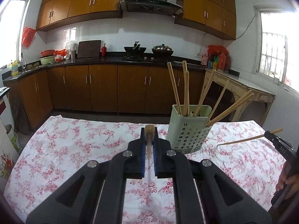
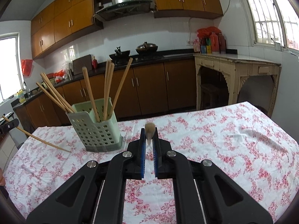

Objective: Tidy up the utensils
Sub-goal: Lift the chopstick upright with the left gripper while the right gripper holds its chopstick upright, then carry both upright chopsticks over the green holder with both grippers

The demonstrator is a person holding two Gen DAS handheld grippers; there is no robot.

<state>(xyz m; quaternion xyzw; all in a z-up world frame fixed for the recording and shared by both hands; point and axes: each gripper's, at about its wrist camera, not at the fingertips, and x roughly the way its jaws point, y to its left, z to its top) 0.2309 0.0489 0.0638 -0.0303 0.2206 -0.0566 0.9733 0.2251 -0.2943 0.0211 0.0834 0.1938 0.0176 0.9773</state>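
Your left gripper [image 1: 149,145] is clamped on a chopstick [image 1: 149,132] seen end-on along the fingers; your right gripper [image 2: 149,145] likewise grips a second chopstick [image 2: 149,130]. The green holder [image 1: 188,130] stands upright on the floral cloth [image 1: 74,149], ahead-right of the left, ahead-left of the right; neither looks clearly nearer; approach from above, stick vertical.

A pale green perforated utensil holder [image 1: 188,130] stands upright on the floral tablecloth [image 1: 74,145], towards the table's far edge. Seven wooden chopsticks [image 1: 186,91] lean splayed in its two compartments. One more chopstick [image 1: 241,140] is held aloft, tilted tip-down, beside the holder; another [image 1: 149,140] is seen end-on between jaws.
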